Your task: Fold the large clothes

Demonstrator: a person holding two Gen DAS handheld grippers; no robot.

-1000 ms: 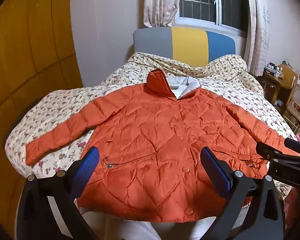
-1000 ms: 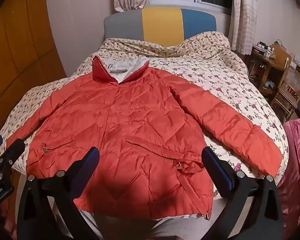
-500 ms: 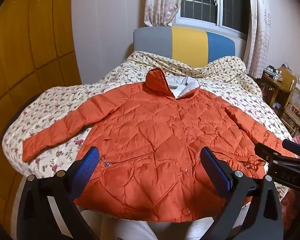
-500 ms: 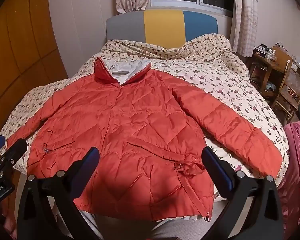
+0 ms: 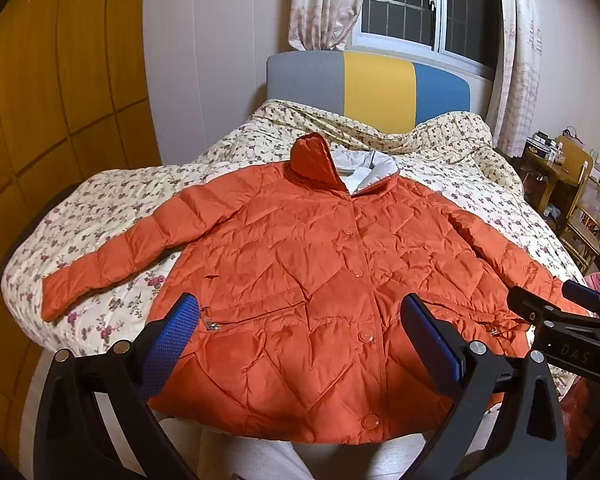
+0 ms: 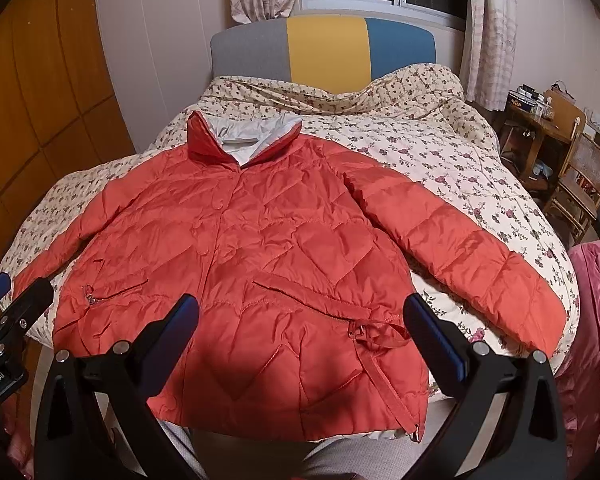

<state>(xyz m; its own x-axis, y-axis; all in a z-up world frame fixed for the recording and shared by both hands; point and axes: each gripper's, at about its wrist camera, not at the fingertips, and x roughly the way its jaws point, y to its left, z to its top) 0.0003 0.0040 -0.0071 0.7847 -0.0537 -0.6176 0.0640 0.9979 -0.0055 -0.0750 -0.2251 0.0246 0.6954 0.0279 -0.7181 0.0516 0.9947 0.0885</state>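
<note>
An orange quilted jacket (image 5: 320, 272) lies front up and buttoned on the bed, both sleeves spread out, collar toward the headboard. It also shows in the right wrist view (image 6: 260, 264). My left gripper (image 5: 300, 332) is open and empty, held above the jacket's hem. My right gripper (image 6: 300, 332) is open and empty too, above the hem on the jacket's right half. The right gripper also shows at the right edge of the left wrist view (image 5: 556, 320). The left gripper shows at the left edge of the right wrist view (image 6: 8, 312).
The bed has a floral quilt (image 5: 116, 208) and a grey, yellow and blue headboard (image 5: 376, 84). A wooden wardrobe (image 5: 52, 80) stands on the left. A desk and chair (image 6: 572, 160) stand on the right. A pink blanket (image 6: 596, 320) lies beside the bed.
Both grippers have risen and tilted slightly, so the jacket sits a little lower and farther in both views. The jacket has not moved. Both grippers stay open.
</note>
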